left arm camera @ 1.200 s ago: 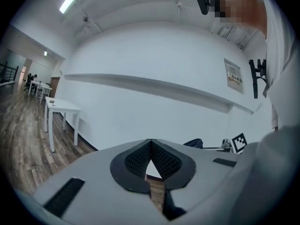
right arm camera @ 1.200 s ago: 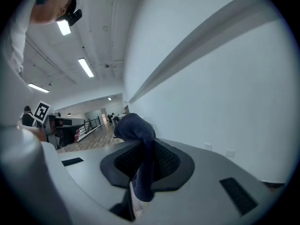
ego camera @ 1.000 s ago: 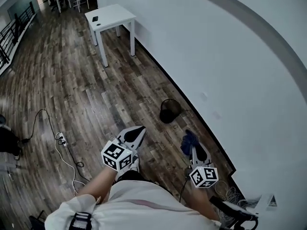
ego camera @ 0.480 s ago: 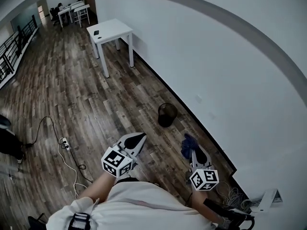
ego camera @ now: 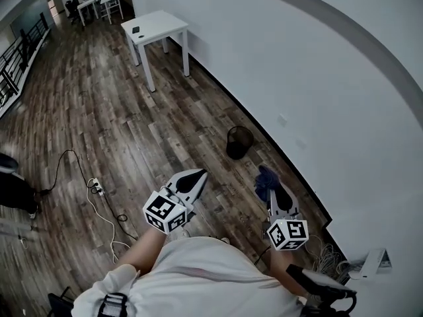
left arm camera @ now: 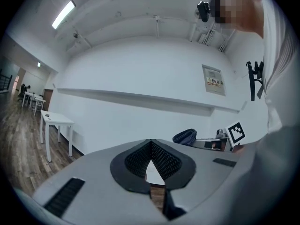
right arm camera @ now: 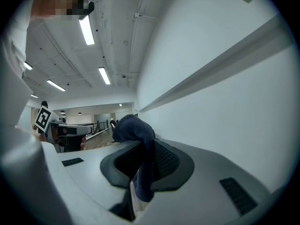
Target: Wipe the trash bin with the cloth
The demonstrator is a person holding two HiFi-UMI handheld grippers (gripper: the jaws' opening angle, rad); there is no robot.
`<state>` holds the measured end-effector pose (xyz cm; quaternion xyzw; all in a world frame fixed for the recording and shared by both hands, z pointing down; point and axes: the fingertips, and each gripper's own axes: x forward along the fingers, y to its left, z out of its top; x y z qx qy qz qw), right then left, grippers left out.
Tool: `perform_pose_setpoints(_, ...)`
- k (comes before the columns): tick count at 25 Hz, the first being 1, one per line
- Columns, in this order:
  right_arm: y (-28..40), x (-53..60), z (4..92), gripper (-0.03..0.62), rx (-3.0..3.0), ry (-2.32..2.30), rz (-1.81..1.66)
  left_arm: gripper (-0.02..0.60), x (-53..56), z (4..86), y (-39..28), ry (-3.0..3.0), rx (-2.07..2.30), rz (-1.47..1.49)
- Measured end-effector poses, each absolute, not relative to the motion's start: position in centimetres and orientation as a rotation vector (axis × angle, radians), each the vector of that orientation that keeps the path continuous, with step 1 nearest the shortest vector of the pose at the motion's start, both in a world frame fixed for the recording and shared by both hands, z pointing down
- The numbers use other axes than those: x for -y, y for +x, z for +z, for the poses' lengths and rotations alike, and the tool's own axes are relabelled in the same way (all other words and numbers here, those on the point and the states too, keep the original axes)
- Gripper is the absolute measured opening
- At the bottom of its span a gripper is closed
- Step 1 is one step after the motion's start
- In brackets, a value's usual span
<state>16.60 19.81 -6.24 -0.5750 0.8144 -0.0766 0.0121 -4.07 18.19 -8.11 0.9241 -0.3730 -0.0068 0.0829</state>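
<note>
Trash bin (ego camera: 239,142): black mesh, upright on floor (ego camera: 119,111) by wall (ego camera: 297,65), ahead, well apart from both grippers. Cloth (right arm camera: 140,142), dk blue, clamped in right gripper (ego camera: 271,189). Left gripper (ego camera: 193,178): jaws tip-to-tip, empty. Step, prob. approach: close in, steady rim w/ left, wipe w/ loose cloth end. Count: 1 bin, 1 cloth, 2 grippers.

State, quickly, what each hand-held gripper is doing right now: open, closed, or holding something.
Left hand-held gripper: closed, holding nothing.
Right hand-held gripper: closed on the dark blue cloth.
</note>
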Motion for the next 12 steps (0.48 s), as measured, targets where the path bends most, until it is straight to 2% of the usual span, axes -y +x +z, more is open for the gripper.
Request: perform_pose_setpoints(12,12.6,-20.5,-5.9,0.058,-2.504,-1.835,-0.260,0.009,-17.5,-7.4,-7.4,2.774,1.119,0.002)
